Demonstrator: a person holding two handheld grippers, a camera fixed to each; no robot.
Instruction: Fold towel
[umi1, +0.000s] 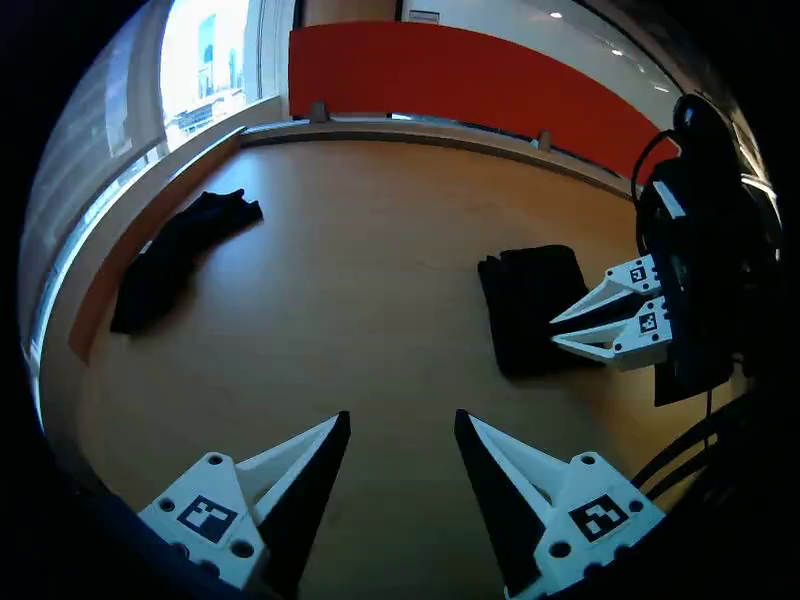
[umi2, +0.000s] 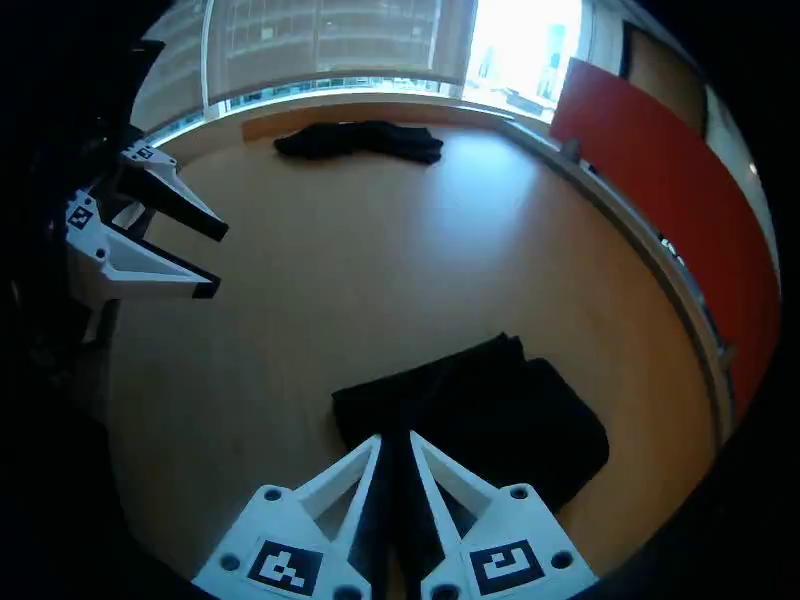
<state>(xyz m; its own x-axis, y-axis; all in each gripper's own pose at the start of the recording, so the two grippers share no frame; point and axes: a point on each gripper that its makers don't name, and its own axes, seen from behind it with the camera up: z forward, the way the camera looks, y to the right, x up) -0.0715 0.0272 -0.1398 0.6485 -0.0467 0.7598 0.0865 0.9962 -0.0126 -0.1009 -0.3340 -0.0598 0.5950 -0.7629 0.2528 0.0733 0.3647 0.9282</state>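
Observation:
A folded black towel (umi2: 500, 420) lies flat on the wooden table (umi2: 400, 250); in the left gripper view the towel (umi1: 530, 290) sits to the right. My right gripper (umi2: 395, 437) is at the towel's near edge, its fingers almost together with dark cloth between them. From the left gripper view, the right gripper (umi1: 556, 333) reaches in over the towel's right side. My left gripper (umi1: 401, 414) hangs open above bare table, well short of the towel, with nothing between its fingers. The left gripper (umi2: 216, 263) also appears at the left of the right gripper view.
A second black cloth (umi1: 175, 255) lies crumpled near the table's far edge by the window; the same black cloth (umi2: 360, 140) lies at the top of the right gripper view. A red wall panel (umi1: 470, 75) runs behind the table. Cables (umi1: 690, 450) trail at right.

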